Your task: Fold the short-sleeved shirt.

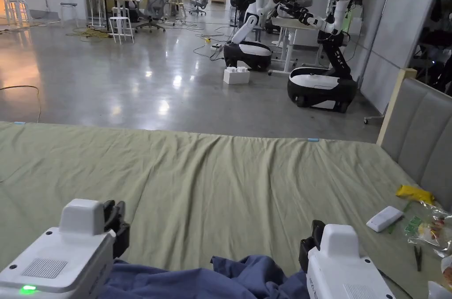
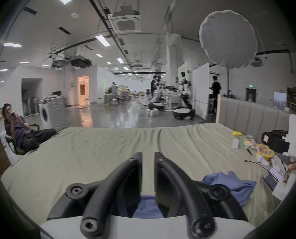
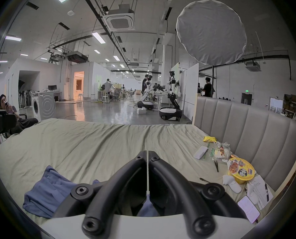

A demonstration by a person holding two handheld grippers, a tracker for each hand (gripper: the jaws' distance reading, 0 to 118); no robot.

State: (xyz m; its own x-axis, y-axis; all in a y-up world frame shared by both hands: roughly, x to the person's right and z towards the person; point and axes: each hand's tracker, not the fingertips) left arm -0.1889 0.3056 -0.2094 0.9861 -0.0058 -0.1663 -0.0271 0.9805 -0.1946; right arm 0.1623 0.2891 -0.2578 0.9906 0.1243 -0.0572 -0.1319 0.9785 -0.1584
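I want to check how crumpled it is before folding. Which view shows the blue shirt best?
The right gripper view: the shirt lies bunched on the bed sheet, largely unobstructed. The head view catches only its far edge between the grippers; the left gripper view shows a part beside its jaws.

Robotics lab, big open hall, mock bedroom corner where I stand. Polished concrete floor (image 1: pixel 132 79), cables trailing across it. Two white-and-black wheeled humanoid robots (image 1: pixel 326 48) parked by white partition panels (image 3: pixel 192 87). Exposed ducts, strip lights, ceiling air unit (image 3: pixel 120 19) overhead. Round photo diffuser (image 3: pixel 211 31) on stand above bed. In front of me bed with green sheet (image 1: pixel 212 180), grey padded headboard (image 3: pixel 243 127). Washing machine (image 3: pixel 43 106) at left, desks, stools, office chairs, people at work far back.
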